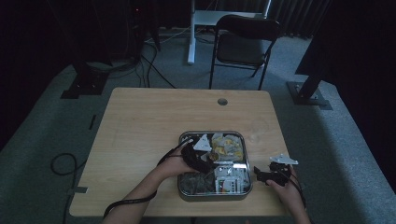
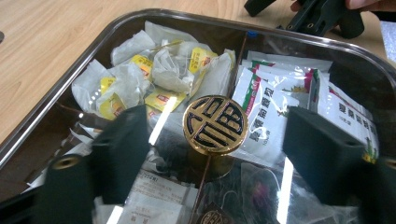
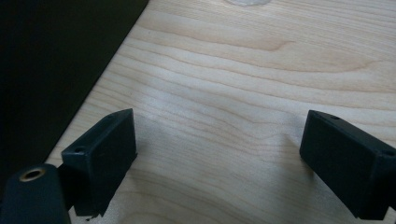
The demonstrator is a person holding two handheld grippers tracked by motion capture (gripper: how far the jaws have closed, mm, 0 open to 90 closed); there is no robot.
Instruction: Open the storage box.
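The gold-and-black knob (image 2: 215, 124) stands upright at the middle of the metal tray (image 2: 56, 93) on the desk (image 1: 140, 126), between the unclenched left gripper's (image 2: 212, 140) jaws, untouched, while the right gripper (image 3: 219, 154) rests released beside the tray.

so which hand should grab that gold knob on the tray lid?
Left. Its tool already straddles the gold knob, jaws apart. The right tool sits open over bare table, off the tray.
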